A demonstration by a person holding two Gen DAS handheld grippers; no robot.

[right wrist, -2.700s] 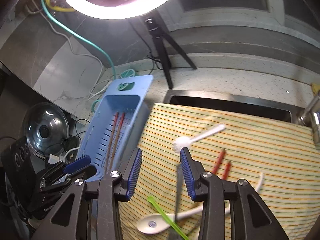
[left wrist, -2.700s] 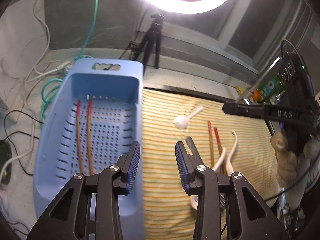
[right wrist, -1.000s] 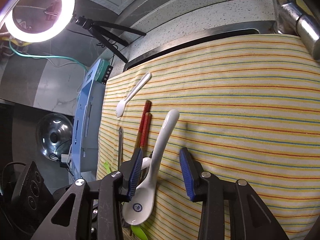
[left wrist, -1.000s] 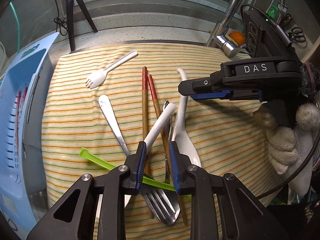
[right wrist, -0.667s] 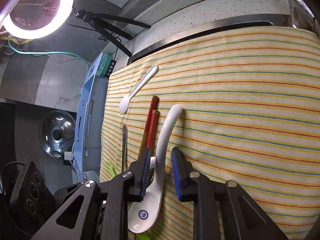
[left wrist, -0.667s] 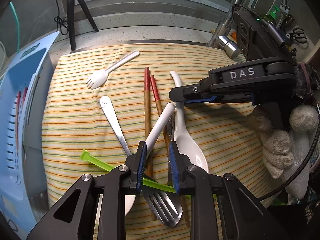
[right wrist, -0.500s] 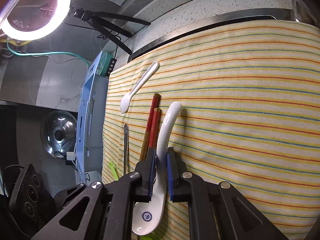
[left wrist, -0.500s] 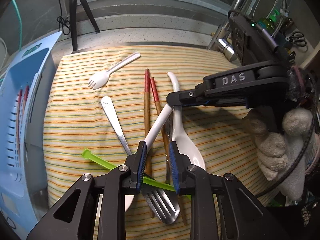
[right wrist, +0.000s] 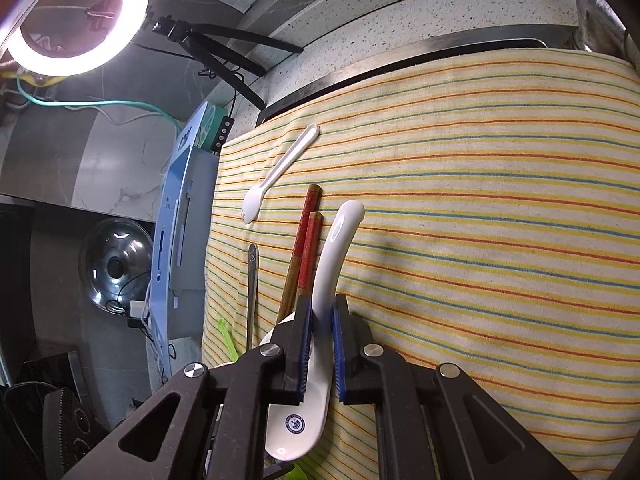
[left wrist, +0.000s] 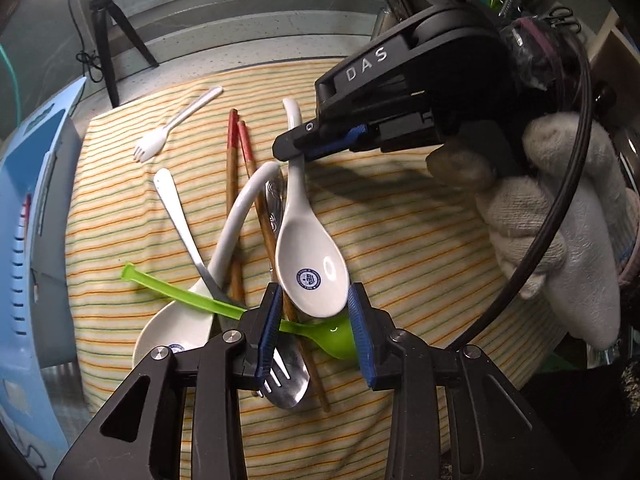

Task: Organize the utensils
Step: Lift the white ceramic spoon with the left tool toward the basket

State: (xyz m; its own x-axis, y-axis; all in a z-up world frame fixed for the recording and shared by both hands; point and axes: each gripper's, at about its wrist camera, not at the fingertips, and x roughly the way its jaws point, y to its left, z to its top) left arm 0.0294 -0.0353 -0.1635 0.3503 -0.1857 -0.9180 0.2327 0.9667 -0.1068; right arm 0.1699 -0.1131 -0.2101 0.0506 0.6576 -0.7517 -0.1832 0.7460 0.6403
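Utensils heaped on a striped cloth (left wrist: 400, 216) laid over a sink. The right gripper (right wrist: 320, 312) is closed on the handle of a white ceramic soup spoon (left wrist: 310, 252), its blue pads pressing the handle from both sides, with the bowl and its blue emblem towards the near side; a gloved hand (left wrist: 560, 216) holds this gripper at right. The left gripper (left wrist: 314, 316) has its jaws opening, one finger on either side of that spoon's bowl and apart from it, nothing clamped. A second white soup spoon (left wrist: 224, 256) lies just left, crossed by a green plastic spoon (left wrist: 192, 298) and a metal spoon (left wrist: 180, 216). A pair of red-tipped chopsticks (left wrist: 236, 160) lies between the two ceramic handles; a metal fork (left wrist: 286, 376) shows at the near edge of the heap. A small white plastic fork (left wrist: 172, 126) lies apart, far left. A blue slotted basket (left wrist: 20, 216) stands beside the cloth's left edge
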